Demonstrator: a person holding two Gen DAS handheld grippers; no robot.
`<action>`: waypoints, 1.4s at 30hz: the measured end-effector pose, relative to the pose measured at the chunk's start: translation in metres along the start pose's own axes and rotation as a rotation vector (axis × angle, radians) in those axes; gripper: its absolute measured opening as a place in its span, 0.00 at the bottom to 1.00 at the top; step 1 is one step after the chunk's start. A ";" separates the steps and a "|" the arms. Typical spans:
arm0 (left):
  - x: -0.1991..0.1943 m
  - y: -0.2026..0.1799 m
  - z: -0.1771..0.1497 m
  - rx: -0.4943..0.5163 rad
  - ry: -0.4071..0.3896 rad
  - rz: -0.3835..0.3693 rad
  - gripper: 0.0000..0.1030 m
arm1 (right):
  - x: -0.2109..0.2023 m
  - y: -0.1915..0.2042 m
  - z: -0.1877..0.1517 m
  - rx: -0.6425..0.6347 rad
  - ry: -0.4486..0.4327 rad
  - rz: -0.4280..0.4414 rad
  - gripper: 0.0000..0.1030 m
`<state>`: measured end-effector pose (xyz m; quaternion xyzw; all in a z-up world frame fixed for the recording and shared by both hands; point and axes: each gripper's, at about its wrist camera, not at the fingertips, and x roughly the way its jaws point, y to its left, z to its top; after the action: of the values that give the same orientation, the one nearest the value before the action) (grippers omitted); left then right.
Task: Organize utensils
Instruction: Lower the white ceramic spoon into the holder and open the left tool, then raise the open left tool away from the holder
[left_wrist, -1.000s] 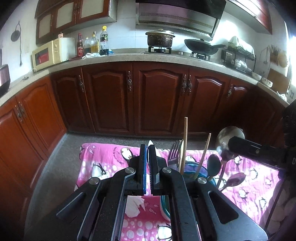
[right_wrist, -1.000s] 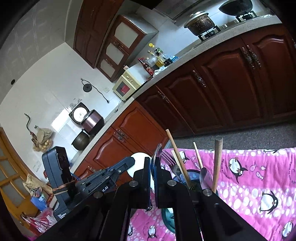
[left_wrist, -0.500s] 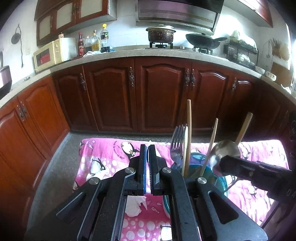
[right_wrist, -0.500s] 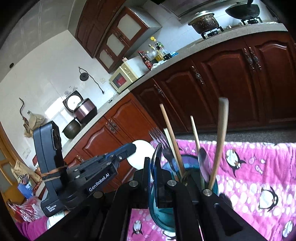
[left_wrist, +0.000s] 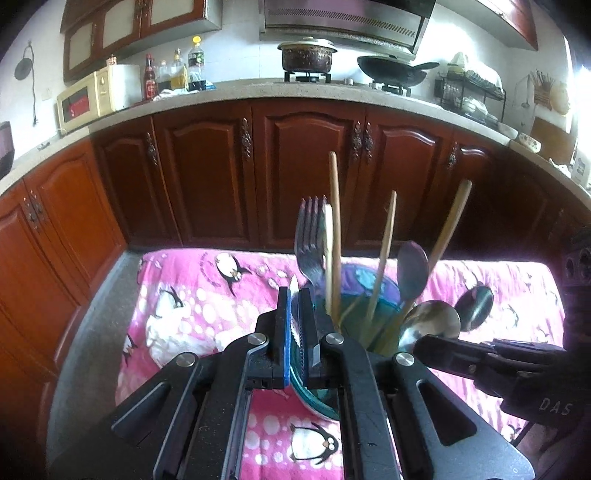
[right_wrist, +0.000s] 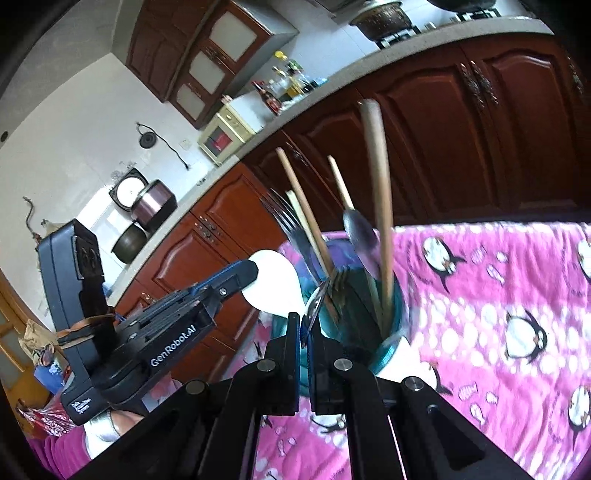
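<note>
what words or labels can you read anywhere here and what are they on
"GenRobot.AI": side of the left gripper, right wrist view.
"DAS": body of the right gripper, left wrist view.
Small white label low on the left gripper's body: too blurred to read.
Bottle labels on the counter: too small.

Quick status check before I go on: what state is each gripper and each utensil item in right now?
Left gripper: shut on a white spoon.
Right gripper: shut on a metal spoon, bowl up beside the cup.
Teal cup: upright on the pink cloth, holding utensils.
Fork: standing in the cup, tines up.
Wooden chopsticks: standing in the cup, leaning.
</note>
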<state>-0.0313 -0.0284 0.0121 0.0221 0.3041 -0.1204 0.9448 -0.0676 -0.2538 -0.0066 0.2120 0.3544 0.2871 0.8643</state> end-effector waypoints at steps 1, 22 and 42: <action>0.001 -0.001 -0.002 0.000 0.005 -0.002 0.02 | -0.001 -0.002 -0.001 0.005 0.002 -0.002 0.03; -0.019 -0.001 -0.011 -0.085 0.076 -0.085 0.47 | -0.043 0.009 -0.016 -0.049 0.038 -0.138 0.30; -0.066 0.002 -0.026 -0.169 0.080 0.024 0.48 | -0.068 0.049 -0.017 -0.115 -0.042 -0.484 0.47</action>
<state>-0.0979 -0.0087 0.0292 -0.0495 0.3502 -0.0820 0.9318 -0.1370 -0.2582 0.0432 0.0773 0.3597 0.0870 0.9258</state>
